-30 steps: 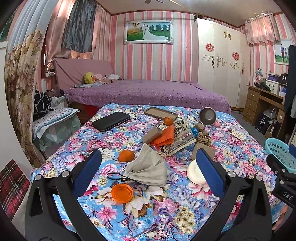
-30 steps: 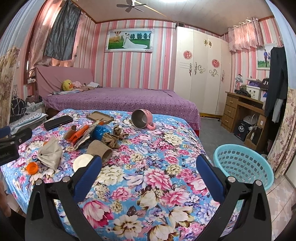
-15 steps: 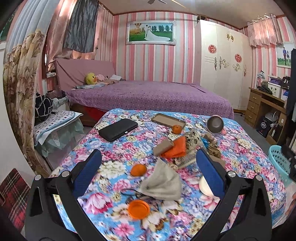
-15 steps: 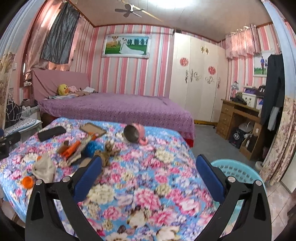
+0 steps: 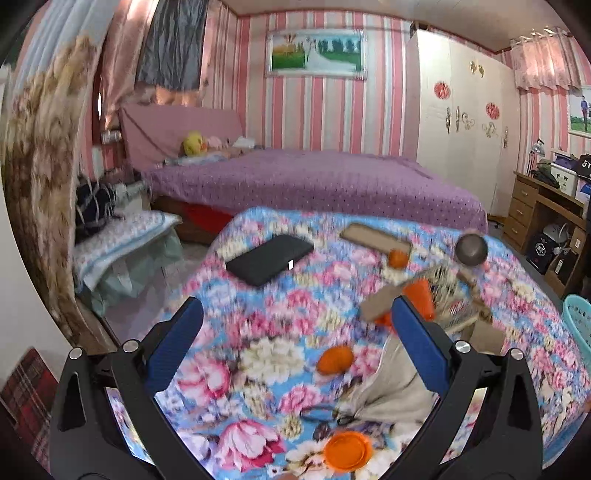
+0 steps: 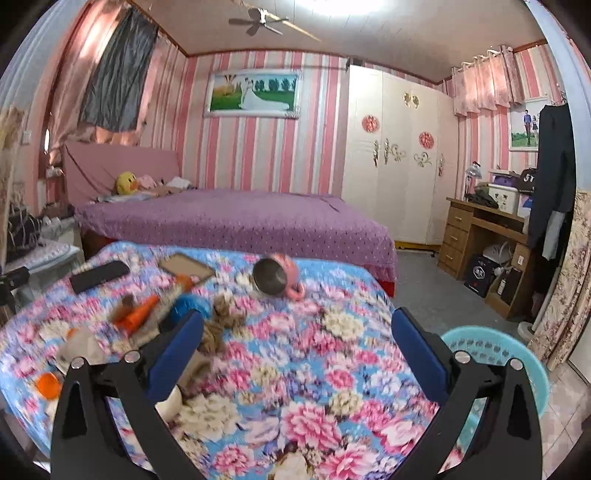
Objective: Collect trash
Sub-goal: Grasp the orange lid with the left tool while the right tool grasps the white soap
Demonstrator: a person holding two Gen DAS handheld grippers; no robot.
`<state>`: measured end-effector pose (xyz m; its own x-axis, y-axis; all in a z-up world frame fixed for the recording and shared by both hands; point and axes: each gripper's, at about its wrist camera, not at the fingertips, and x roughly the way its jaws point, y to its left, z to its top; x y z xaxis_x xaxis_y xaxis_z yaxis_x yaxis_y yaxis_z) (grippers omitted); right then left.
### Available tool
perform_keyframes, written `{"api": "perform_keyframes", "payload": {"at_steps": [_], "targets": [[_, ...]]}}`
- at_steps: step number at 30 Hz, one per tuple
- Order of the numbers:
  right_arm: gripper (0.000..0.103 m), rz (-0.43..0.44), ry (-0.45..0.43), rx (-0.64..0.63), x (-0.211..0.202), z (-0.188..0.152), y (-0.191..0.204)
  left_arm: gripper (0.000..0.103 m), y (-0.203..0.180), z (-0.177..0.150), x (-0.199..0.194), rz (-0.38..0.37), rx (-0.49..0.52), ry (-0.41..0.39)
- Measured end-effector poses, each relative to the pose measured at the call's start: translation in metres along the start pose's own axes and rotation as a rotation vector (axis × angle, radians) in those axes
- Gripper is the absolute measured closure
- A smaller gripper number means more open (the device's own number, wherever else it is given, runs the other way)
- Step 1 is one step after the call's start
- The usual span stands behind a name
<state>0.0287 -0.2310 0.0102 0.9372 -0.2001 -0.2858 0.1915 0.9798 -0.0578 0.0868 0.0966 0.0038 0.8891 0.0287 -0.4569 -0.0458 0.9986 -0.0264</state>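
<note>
We see left tongs (image 5: 295, 345) and right tongs (image 6: 295, 345) both wide, holding nothing, above the floral tabletop (image 6: 314, 369); teal basket (image 6: 495, 354) just beside its right edge.

Bed (image 6: 236, 225): purple dotted cover, behind the floral table
Plush duck (image 6: 126, 182): yellow, at the bed's head
Wardrobe (image 6: 395, 155): white, red round ornaments on its doors
Wall picture (image 6: 254, 94): framed, above the bed
Desk (image 6: 480, 236): wooden, drawers, right of the wardrobe
Ceiling fan (image 6: 258, 23): overhead
</note>
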Motion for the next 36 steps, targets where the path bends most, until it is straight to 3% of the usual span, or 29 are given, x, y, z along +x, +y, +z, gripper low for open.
{"api": "perform_keyframes", "payload": {"at_steps": [4, 7, 13, 17, 21, 26, 29, 31, 36], "targets": [[0.004, 0.034, 0.064, 0.026, 0.01, -0.018, -0.002, 0.004, -0.001, -0.021, 0.004, -0.016, 0.041, 0.04], [0.004, -0.017, 0.097, -0.003, 0.015, -0.024, 0.001, 0.004, 0.0, -0.036, -0.002, -0.032, 0.045, 0.033], [0.004, -0.052, 0.064, -0.029, 0.004, -0.029, -0.002, 0.004, 0.001, -0.069, -0.007, 0.008, 0.132, 0.054], [0.004, -0.009, 0.09, 0.036, 0.006, -0.031, -0.011, 0.004, -0.001, -0.091, -0.006, -0.045, 0.146, 0.092], [0.004, -0.09, 0.113, 0.082, 0.015, -0.035, -0.016, 0.004, -0.006, -0.103, 0.001, -0.091, 0.144, 0.136], [0.004, -0.114, 0.137, 0.105, 0.016, -0.04, -0.021, 0.004, -0.009, -0.102, 0.009, -0.149, 0.107, 0.163], [0.004, -0.129, 0.124, 0.074, 0.015, -0.04, -0.018, 0.005, -0.019, -0.104, 0.013, -0.153, 0.147, 0.177], [0.004, -0.121, 0.129, 0.072, 0.015, -0.04, -0.016, 0.013, -0.025, -0.107, 0.016, -0.162, 0.169, 0.193], [0.004, -0.08, 0.137, 0.063, 0.016, -0.042, -0.009, 0.048, -0.036, -0.108, 0.018, -0.202, 0.2, 0.211]]}}
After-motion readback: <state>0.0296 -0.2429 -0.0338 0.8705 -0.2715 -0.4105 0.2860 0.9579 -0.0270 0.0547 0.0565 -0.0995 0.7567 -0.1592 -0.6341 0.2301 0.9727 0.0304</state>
